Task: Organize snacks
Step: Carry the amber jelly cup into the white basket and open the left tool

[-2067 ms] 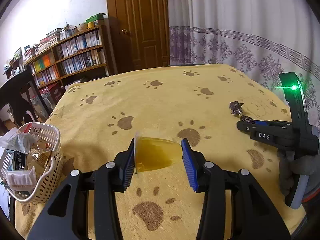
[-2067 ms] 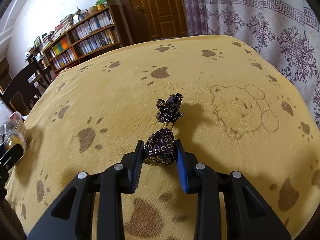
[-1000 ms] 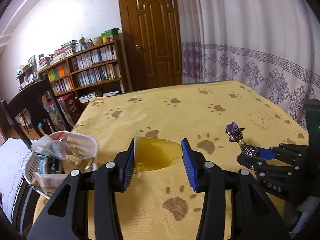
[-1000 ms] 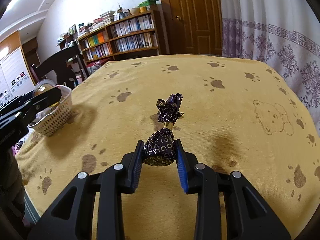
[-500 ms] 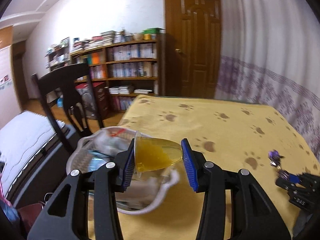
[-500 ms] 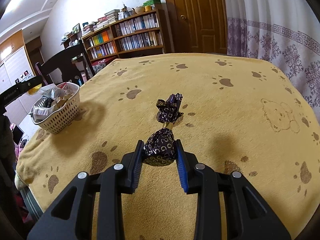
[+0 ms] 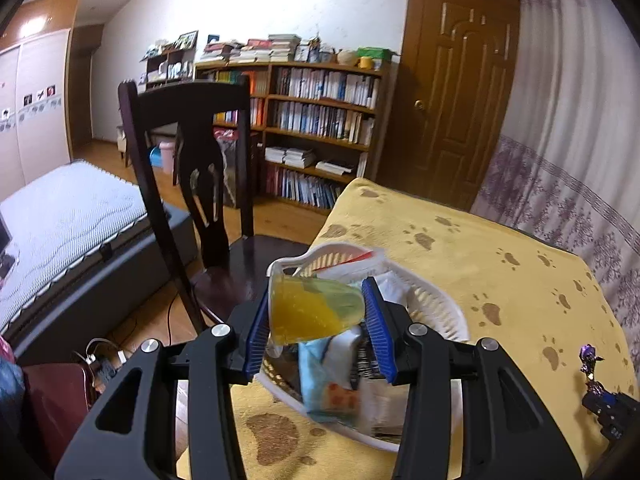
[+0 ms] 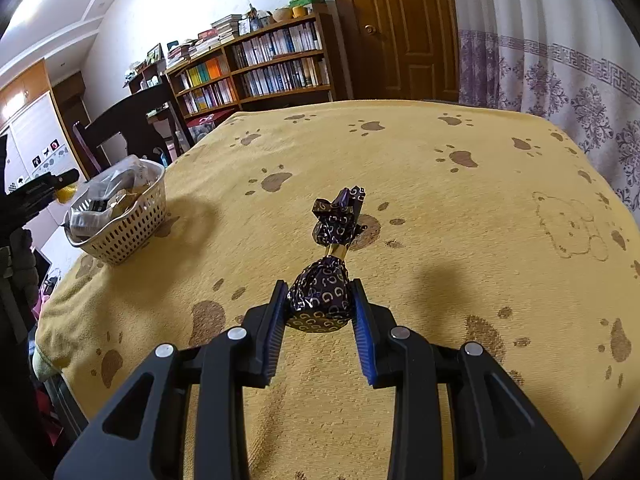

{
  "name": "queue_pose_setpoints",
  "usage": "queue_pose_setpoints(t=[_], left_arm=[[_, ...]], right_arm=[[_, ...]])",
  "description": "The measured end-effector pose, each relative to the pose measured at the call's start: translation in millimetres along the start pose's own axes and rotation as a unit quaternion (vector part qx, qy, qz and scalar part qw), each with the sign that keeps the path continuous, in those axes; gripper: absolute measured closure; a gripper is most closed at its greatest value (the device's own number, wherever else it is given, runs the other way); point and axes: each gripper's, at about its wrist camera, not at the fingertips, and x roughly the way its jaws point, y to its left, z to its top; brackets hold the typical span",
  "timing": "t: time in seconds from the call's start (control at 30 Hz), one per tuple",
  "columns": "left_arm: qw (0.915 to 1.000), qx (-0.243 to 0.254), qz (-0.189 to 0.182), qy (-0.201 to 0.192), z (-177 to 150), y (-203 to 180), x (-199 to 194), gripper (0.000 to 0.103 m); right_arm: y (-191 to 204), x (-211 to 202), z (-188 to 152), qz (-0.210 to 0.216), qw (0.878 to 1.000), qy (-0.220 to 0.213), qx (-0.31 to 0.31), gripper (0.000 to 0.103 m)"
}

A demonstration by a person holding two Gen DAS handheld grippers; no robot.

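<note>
My left gripper [image 7: 318, 312] is shut on a clear cup of orange jelly [image 7: 314, 314], held tilted just above the white basket [image 7: 440, 304]. The basket sits at the table's left edge and holds several wrapped snacks [image 7: 332, 380]. My right gripper [image 8: 318, 304] is shut on a dark purple foil-wrapped candy [image 8: 320, 296], its twisted top pointing forward above the yellow cloth. In the right wrist view the basket [image 8: 132, 224] stands far left, with the left gripper [image 8: 44, 190] and its jelly cup [image 8: 66, 193] beside it. The right gripper [image 7: 608, 408] and candy [image 7: 590, 360] show low right in the left wrist view.
A yellow paw-print cloth [image 8: 440, 200] covers the table. A dark wooden chair [image 7: 192, 168] stands close by the basket's side of the table. A bed [image 7: 60, 216], bookshelf [image 7: 316, 120], door [image 7: 448, 80] and curtain [image 8: 560, 60] lie beyond.
My left gripper has swung left with the jelly cup, from over the open cloth to just above the basket. My right gripper has lifted the candy and moved back from the table.
</note>
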Motion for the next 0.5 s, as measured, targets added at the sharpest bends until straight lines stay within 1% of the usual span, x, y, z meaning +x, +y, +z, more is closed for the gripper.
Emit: queue_pose_setpoints(t=[0.2,0.27,0.33,0.43,0.47,0.5], left_arm=[[0.9999,-0.003,-0.010,0.002,-2.9,2.2,9.4,0.058],[0.9999,-0.008,-0.012,0.005,-2.7,3.0,10.8,0.056],[0.9997,-0.020,-0.014,0.001,-0.1,8.9,7.1,0.043],[0.9994,-0.030,-0.011,-0.011,3.0,14.8,-2.1,0.040],[0.9994,-0.031,-0.010,-0.014,3.6,15.7,-4.9,0.038],[0.9992,-0.033,-0.006,-0.020,4.4,17.5,-9.4,0.033]], right_arm=[[2.2,-0.1,-0.3,0.002,1.000,0.000,-0.002,0.071],[2.7,-0.5,0.4,0.003,1.000,0.000,-0.002,0.071],[4.0,-1.5,1.7,0.004,1.000,-0.002,-0.004,0.071],[9.1,-2.7,4.5,0.007,1.000,-0.006,-0.009,0.071],[10.6,-2.7,5.9,0.009,1.000,-0.007,-0.011,0.071],[12.8,-3.1,7.2,0.010,1.000,-0.008,-0.013,0.071]])
